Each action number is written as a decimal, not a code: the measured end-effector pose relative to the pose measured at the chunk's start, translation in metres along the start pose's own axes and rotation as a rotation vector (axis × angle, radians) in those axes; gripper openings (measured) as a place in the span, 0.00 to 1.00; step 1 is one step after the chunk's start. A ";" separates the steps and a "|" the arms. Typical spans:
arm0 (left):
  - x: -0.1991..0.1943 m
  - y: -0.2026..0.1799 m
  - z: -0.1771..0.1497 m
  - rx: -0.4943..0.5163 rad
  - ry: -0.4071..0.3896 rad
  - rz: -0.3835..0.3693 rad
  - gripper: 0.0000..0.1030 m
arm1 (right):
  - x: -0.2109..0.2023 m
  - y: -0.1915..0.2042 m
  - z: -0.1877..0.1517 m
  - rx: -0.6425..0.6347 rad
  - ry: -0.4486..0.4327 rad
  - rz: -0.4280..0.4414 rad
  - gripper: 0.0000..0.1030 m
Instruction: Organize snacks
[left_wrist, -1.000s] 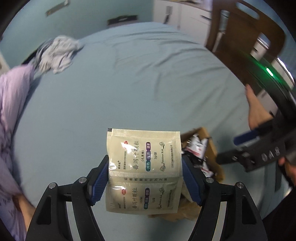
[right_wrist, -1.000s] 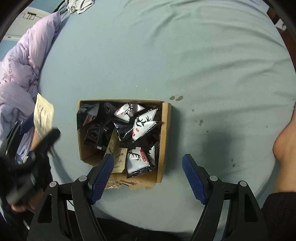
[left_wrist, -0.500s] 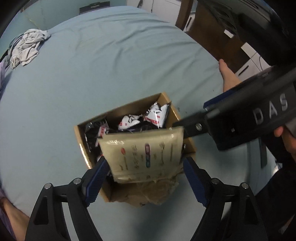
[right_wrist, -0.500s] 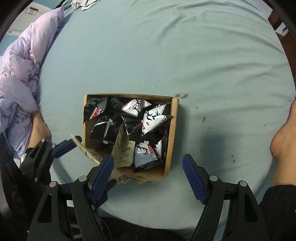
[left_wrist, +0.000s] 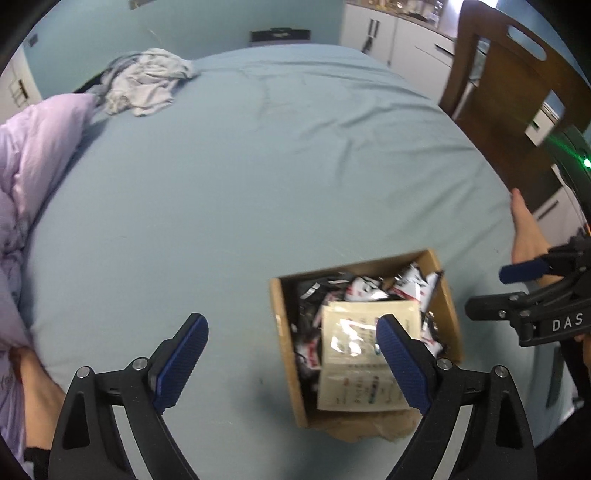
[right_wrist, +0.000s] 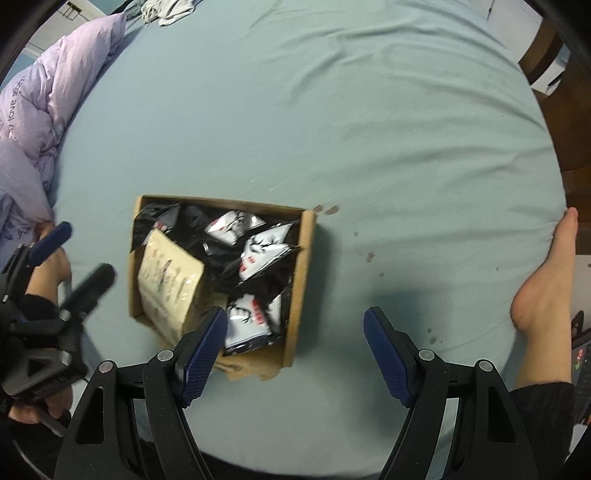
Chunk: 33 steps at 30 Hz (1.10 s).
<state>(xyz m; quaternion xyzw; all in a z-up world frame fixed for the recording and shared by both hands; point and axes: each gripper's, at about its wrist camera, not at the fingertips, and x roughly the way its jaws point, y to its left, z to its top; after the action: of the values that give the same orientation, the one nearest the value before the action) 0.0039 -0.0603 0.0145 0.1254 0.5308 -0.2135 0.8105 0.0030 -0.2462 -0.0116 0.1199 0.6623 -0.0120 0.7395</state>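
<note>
Both grippers, left gripper (left_wrist: 291, 360) and right gripper (right_wrist: 295, 354), gape empty above the blue sheet (left_wrist: 258, 166); cream printed sachets (left_wrist: 354, 354) apparently rest atop black-and-white packets (right_wrist: 258, 251) in the brown cardboard box (right_wrist: 304, 266).

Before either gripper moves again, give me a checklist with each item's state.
1. Left gripper open, nothing held: ok.
2. Right gripper open, nothing held: ok.
3. Cream sachet inside the cardboard box: ok, leaning against its left wall.
4. Black and white packets all within the box: ok.
5. Loose snacks left on the bedsheet: none seen.
6. Box's near edge intact: not ok, it looks torn.
</note>
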 end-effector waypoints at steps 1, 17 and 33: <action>-0.001 0.000 0.000 0.008 -0.010 0.023 0.91 | 0.000 0.000 -0.001 0.001 -0.009 0.003 0.73; 0.001 -0.004 -0.003 0.091 -0.033 0.166 0.96 | -0.011 0.022 -0.015 -0.132 -0.107 -0.090 0.73; 0.009 0.010 -0.009 0.050 0.005 0.177 0.96 | -0.018 0.036 -0.031 -0.156 -0.152 -0.112 0.73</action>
<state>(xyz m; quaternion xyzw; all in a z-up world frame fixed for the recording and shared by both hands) 0.0050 -0.0497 0.0024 0.1928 0.5143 -0.1540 0.8213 -0.0230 -0.2074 0.0089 0.0237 0.6088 -0.0109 0.7929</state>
